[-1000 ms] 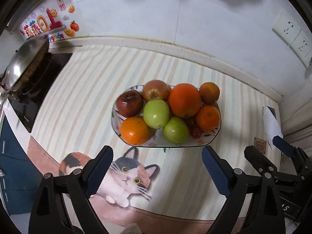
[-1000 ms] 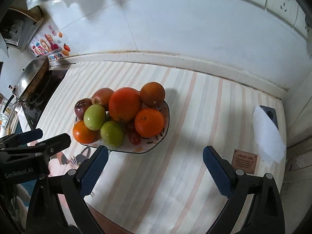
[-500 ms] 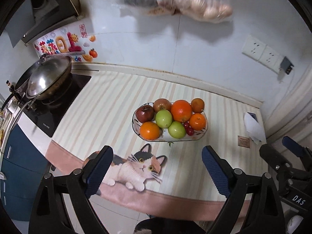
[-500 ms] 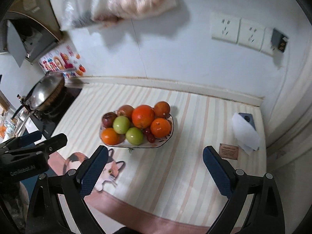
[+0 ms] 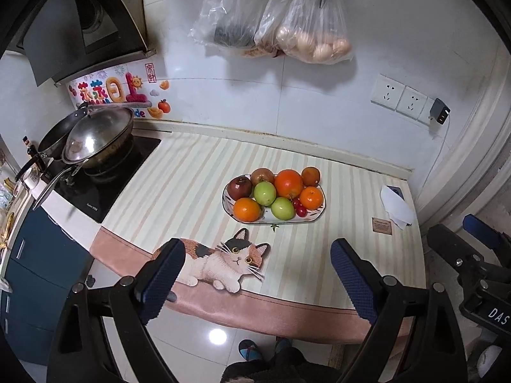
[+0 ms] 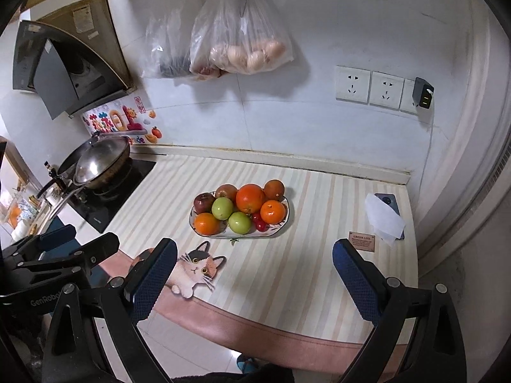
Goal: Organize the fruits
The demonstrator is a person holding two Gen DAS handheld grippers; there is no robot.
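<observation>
Both grippers have drawn back and up from the fruit plate [image 5: 314,218], which stands mid-counter. Left gripper [image 5: 257,279] and right gripper [image 6: 254,276] jaws are spread, holding nothing. Legible text: "GREEN LIFE" on the card [image 6: 361,240]; "GenRobot" and "DAS" on the gripper bodies.

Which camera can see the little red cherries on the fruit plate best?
The left wrist view shows the cherries best: they sit clear at the plate's near right, between a green apple and an orange. The right wrist view shows them too, but smaller and more tucked among the fruit.
</observation>
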